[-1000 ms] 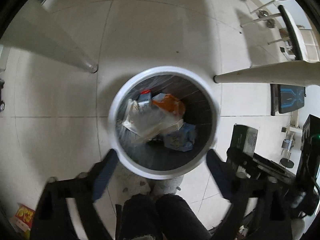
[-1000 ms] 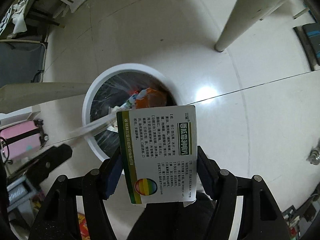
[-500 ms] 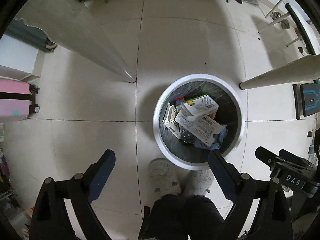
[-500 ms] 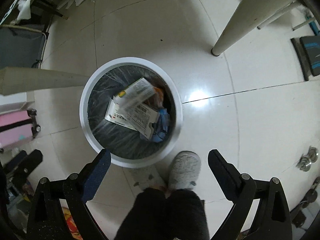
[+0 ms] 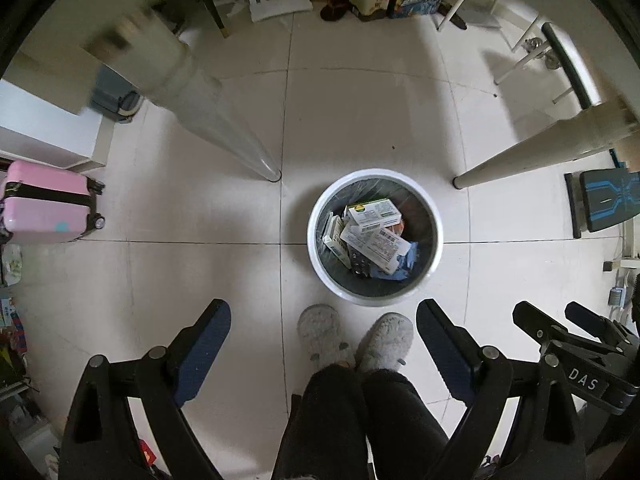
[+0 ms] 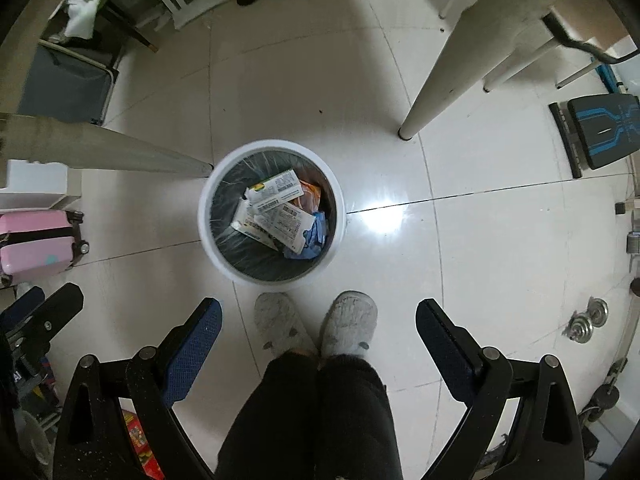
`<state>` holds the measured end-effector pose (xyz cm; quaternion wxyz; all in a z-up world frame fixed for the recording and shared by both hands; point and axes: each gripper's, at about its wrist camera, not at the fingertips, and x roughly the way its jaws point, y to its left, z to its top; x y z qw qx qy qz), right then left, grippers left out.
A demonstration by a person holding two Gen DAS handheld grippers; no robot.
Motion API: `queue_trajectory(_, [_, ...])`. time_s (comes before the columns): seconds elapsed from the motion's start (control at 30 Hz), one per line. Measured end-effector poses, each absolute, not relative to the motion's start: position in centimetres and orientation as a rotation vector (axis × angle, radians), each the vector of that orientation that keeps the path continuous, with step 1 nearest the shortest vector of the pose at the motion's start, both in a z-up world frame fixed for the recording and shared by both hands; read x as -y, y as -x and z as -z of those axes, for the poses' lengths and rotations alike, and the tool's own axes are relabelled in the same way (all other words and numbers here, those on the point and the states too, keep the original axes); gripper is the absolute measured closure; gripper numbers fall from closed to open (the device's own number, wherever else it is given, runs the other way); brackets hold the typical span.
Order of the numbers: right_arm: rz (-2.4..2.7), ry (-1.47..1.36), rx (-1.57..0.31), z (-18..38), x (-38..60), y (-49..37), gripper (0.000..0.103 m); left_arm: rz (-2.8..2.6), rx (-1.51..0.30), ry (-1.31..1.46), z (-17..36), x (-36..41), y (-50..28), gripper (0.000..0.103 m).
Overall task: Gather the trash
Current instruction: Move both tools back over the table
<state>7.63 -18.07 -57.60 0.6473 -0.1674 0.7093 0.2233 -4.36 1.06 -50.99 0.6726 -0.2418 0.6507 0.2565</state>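
Observation:
A round white trash bin (image 5: 320, 200) (image 6: 208, 200) with a dark liner stands on the tiled floor, far below both grippers. Inside lie several white and green cardboard boxes (image 5: 374, 212) (image 6: 276, 190), an orange wrapper (image 6: 310, 194) and something blue (image 5: 400, 270) (image 6: 314, 236). My left gripper (image 5: 323, 328) points straight down, open and empty, its blue pads wide apart over the floor in front of the bin. My right gripper (image 6: 319, 326) is likewise open and empty, high above the floor. The right gripper's frame (image 5: 576, 348) also shows at the lower right of the left wrist view.
A person's legs in dark trousers and grey slippers (image 5: 354, 338) (image 6: 316, 326) stand just in front of the bin. White table legs (image 5: 236, 144) (image 6: 436, 84) rise on both sides of it. A pink suitcase (image 5: 44, 204) (image 6: 36, 240) sits left, a blue-black board (image 6: 600, 136) right.
The right gripper let go of the green and white box, which now lies in the bin. Both grippers have risen well above the bin, so it looks smaller.

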Motion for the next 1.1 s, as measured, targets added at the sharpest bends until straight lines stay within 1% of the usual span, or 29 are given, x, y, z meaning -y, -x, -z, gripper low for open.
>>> queue_trajectory(0.3, [-0.532, 0.34, -1.575, 43.0, 18.1, -6.7, 0.004, -0.555, -1.419, 0.517, 39.6, -1.1, 4.8, 0.008])
queue_trajectory(0.5, [-0.536, 0.217, -1.547, 35.4, 16.8, -8.5, 0.004, -0.621, -1.352, 0.45, 34.3, -3.7, 3.1, 0.008])
queue_trajectory(0.73, [-0.521, 0.091, -1.484, 29.0, 12.9, -17.0, 0.004, -0.729, -1.29, 0.451, 32.0, -8.4, -2.0, 0.008])
queue_trajectory(0.8, [-0.517, 0.087, -1.453, 27.4, 11.2, -20.8, 0.004, -0.741, -1.275, 0.463, 31.9, -10.1, -3.9, 0.008])
queue_trajectory(0.93, [-0.539, 0.101, -1.41, 26.0, 7.1, -29.2, 0.004, -0.775, -1.277, 0.498, 32.7, -13.8, -8.5, 0.008])
queue_trajectory(1.03, [-0.597, 0.211, -1.385, 26.6, 2.4, -34.7, 0.004, -0.828, -1.283, 0.515, 33.1, -16.2, -12.1, 0.008])
queue_trajectory(1.1, [-0.675, 0.389, -1.364, 27.8, -1.9, -38.2, 0.004, -0.866, -1.279, 0.542, 33.4, -17.5, -14.3, 0.008])
